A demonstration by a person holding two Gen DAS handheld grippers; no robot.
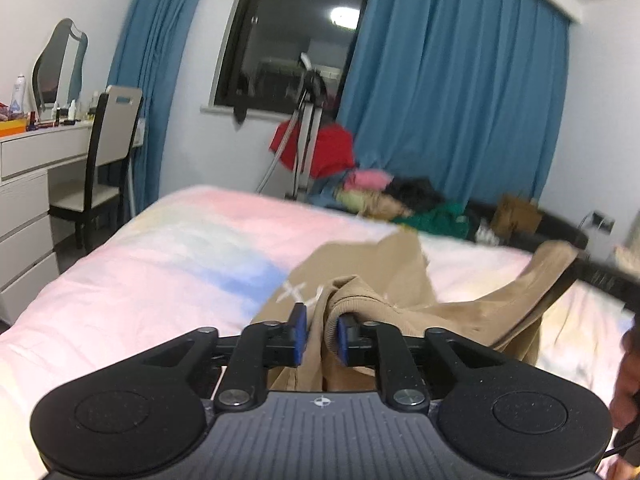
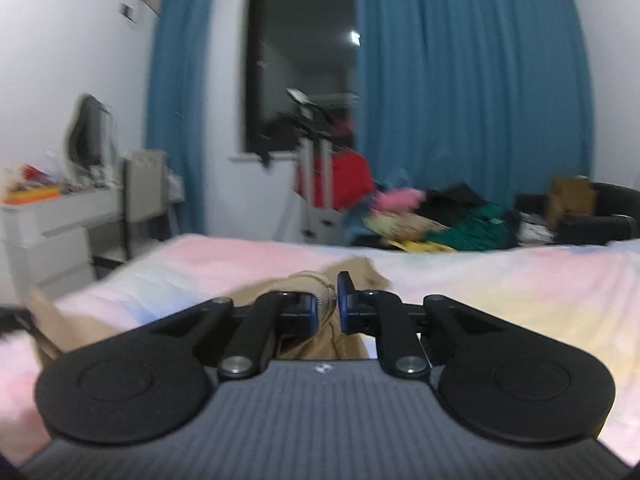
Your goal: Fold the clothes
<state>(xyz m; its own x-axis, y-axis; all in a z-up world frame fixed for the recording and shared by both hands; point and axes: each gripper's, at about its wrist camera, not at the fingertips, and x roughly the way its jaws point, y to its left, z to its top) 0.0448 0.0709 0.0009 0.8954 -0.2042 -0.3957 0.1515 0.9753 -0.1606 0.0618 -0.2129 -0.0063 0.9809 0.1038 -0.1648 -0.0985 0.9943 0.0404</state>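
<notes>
Tan garment (image 1: 400, 300): a ribbed edge of it is pinched between the blue pads of the left gripper (image 1: 322, 330), whose jaws stand narrowed to a slim gap filled with cloth. From there the fabric runs ahead and to the right of that tool, sagging onto the bed (image 1: 140, 272) and rising again at far right, where a corner is lifted toward something dark and blurred that I take for the other tool. A white mark shows on the cloth just ahead of the left pad.

The right gripper (image 2: 328, 304) is likewise drawn in on a bunched ribbed edge of the garment (image 2: 308, 280); more cloth spreads flat ahead of it and hangs below to its left. Both views are smeared, so how deep either bite goes cannot be told.

What could go wrong, as I judge it:
- Each hold seems to be on a thin edge near the pad tips; a sharp tug or shake could pull the cloth free on one side, and the garment would swing and crumple.
- The cloth between the tools sags. If they travel unevenly, the fold line would skew or trap a wrinkle.
- The pile (image 2: 440, 220) beyond the bed's far edge lies ahead; a long forward throw might carry cloth onto it.
</notes>
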